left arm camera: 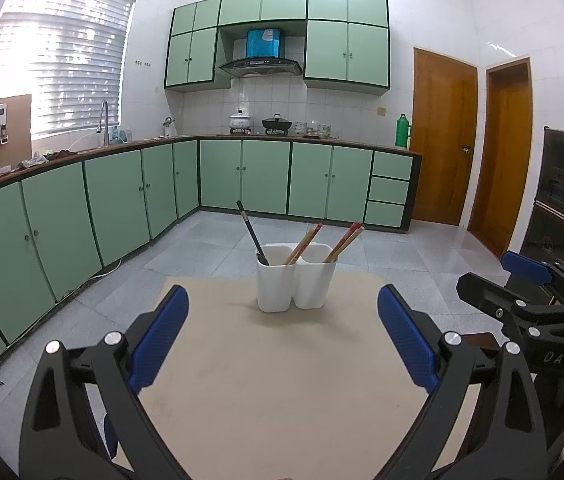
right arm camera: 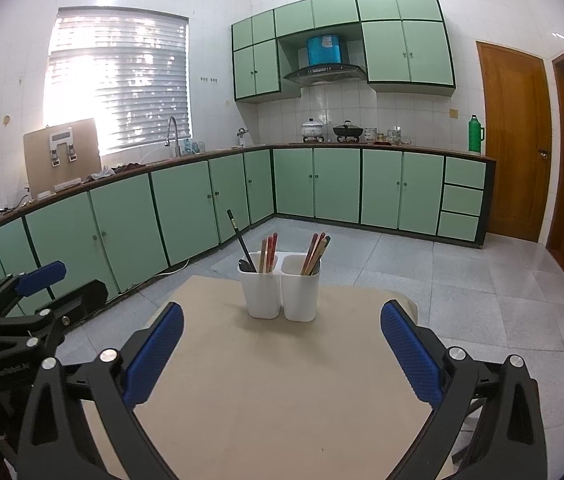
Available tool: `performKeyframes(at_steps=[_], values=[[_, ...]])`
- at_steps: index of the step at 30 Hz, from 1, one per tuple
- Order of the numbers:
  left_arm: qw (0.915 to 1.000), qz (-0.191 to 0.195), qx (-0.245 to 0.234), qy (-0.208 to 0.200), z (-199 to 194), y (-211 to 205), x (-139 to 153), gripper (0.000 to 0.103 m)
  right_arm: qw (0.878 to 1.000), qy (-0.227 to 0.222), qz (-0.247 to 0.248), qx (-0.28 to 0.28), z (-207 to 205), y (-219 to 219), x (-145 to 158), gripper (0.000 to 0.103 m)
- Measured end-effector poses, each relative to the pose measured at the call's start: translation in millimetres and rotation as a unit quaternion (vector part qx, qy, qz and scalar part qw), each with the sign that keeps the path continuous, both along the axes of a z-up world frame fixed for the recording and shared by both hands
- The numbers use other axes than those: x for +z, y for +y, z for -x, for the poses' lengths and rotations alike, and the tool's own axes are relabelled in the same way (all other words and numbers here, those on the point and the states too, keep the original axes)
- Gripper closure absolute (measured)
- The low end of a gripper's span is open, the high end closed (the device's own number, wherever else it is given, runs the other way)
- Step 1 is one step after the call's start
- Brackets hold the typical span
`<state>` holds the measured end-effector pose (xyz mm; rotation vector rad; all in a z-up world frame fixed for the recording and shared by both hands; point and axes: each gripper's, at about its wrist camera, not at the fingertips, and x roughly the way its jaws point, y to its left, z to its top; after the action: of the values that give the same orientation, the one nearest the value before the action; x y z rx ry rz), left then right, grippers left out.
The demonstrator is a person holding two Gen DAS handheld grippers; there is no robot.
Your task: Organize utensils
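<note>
A white two-compartment utensil holder (left arm camera: 295,284) (right arm camera: 280,294) stands at the far end of a beige table (left arm camera: 282,380) (right arm camera: 282,392). Its left compartment holds a black long-handled spoon (left arm camera: 250,232) (right arm camera: 240,240) and reddish chopsticks (left arm camera: 305,242) (right arm camera: 269,252). More chopsticks (left arm camera: 345,241) (right arm camera: 315,253) lean in the right compartment. My left gripper (left arm camera: 282,334) is open above the near table with nothing between its blue pads (left arm camera: 160,336). My right gripper (right arm camera: 282,350) is open too and holds nothing; in the left wrist view it shows at the right edge (left arm camera: 529,276).
Green kitchen cabinets (left arm camera: 122,200) (right arm camera: 162,208) run along the left and back walls under a worktop with pots and a green flask (left arm camera: 402,131). Two wooden doors (left arm camera: 441,136) are on the right. A grey tiled floor (left arm camera: 401,256) surrounds the table.
</note>
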<state>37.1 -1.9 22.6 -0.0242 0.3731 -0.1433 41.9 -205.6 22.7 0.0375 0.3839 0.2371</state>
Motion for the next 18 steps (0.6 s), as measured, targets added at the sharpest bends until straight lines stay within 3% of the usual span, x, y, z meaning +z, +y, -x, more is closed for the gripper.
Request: performKeyframes(at_steps=[18], values=[[1.0000,0.001,0.001,-0.001,-0.1,1.5,-2.9,0.010,1.000,0.001,0.004,0.002,-3.0,2.0,-1.4,0.006]])
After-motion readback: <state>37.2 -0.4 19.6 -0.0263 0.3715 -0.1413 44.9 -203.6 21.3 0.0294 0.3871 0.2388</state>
